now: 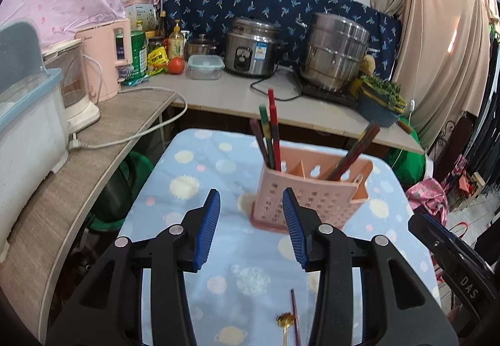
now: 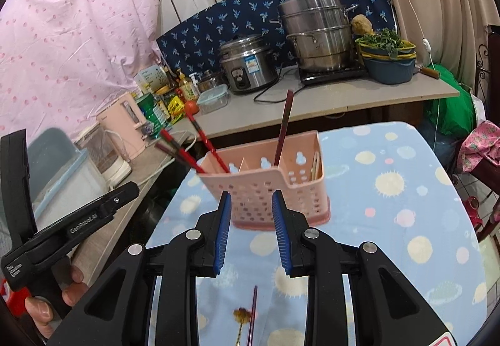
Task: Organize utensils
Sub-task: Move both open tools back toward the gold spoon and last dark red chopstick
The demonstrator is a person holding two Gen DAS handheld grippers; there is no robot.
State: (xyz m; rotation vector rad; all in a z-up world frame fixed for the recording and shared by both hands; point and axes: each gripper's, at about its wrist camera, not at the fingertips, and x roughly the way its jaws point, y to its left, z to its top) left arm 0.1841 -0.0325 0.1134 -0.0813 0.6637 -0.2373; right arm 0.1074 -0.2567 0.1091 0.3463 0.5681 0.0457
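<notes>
nearest to me, on the blue spotted cloth point(image 1: 200, 183), a dark chopstick point(image 1: 296, 318) and a gold spoon point(image 1: 286, 322) lie side by side, on the near side of the pink caddy point(image 1: 307, 193) and well apart from it. my left gripper point(image 1: 253, 230) hangs above the cloth with its blue pads point(image 1: 207, 230) spread wide, holding nothing; the caddy stands just beyond its tips. my right gripper point(image 2: 251, 232) is parted too, a narrower gap, empty, with the caddy's perforated front wall right past its fingertips. in the right wrist view the left gripper's black body shows at the caddy's left, gripped by a hand point(image 2: 59, 296).

the caddy stands upright on the cloth. red and dark chopsticks point(image 1: 268, 133) lean out of its left compartment, and more chopsticks point(image 1: 353, 149) slant from the right side. pale sticks point(image 2: 316, 166) sit in its far right slot.

behind the caddy, on the counter point(image 1: 237, 90), stand a rice cooker point(image 1: 251, 47), a steel steamer pot point(image 1: 336, 54) and a clear lidded box point(image 1: 204, 66).
</notes>
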